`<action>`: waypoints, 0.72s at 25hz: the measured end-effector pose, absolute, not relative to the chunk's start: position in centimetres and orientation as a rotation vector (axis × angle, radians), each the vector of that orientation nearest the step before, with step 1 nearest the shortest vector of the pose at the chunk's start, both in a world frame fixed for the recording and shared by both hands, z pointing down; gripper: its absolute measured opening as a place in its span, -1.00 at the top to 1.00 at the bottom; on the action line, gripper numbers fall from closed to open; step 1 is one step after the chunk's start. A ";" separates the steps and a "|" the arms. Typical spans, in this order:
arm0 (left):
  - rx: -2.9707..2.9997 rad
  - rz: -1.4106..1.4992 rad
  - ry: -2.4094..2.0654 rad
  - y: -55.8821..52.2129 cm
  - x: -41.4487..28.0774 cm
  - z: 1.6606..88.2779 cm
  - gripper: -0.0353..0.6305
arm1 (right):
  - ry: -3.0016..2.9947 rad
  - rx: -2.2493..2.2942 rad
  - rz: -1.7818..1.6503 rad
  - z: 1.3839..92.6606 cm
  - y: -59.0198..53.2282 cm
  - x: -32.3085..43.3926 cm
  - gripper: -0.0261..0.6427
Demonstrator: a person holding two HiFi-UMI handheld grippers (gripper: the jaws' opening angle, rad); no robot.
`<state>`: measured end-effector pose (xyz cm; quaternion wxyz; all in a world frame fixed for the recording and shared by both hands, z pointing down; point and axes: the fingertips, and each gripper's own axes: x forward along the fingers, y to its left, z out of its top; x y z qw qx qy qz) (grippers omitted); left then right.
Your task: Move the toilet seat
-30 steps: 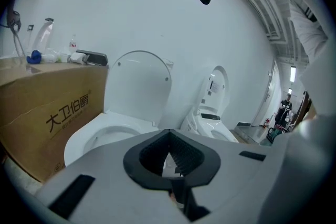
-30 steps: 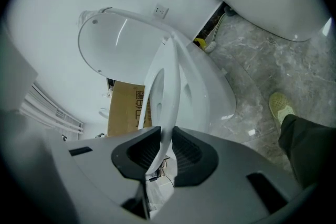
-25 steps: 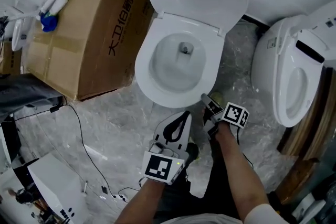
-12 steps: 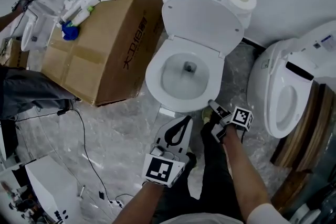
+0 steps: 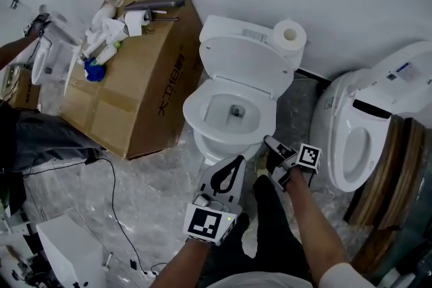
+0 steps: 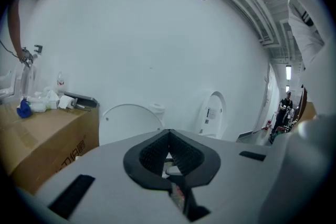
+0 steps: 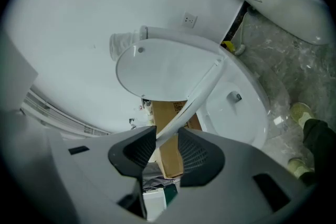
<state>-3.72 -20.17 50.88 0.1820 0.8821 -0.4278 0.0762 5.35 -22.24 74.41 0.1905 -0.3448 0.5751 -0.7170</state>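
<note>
The cardboard box (image 5: 145, 91) sits left of the toilet, its top crowded with bottles (image 5: 108, 37) and paper. The toilet bowl (image 5: 202, 138) shows only its drain, the toilet seat (image 5: 192, 111) lies flat on the rim, and the lid (image 5: 243, 64) is up against the tank. The left gripper (image 5: 233, 162) hovers before the bowl, jaws pressed together on nothing. The right gripper (image 5: 271, 155) is just beside the front rim, its jaws have just been opening, and nothing is gripped.

Right edge cuts off second toilet (image 5: 364, 138). Left edge cuts off most of person (image 5: 40, 141). Too small to identify: clutter (image 5: 108, 30) on cardboard box (image 5: 145, 91). Foot of toilet (image 5: 202, 114) partly hidden behind left tool (image 5: 236, 160).
</note>
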 end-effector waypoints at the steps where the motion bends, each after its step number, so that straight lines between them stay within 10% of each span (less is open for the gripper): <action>1: 2.493 0.215 -1.209 -20.6 -3.3 50.5 0.87 | 1.616 -0.958 -2.010 73.8 -22.8 5.7 0.55; 18: 2.457 0.258 -1.302 -26.1 -0.2 47.7 0.87 | 1.808 -0.913 -1.823 67.9 -31.6 9.4 0.47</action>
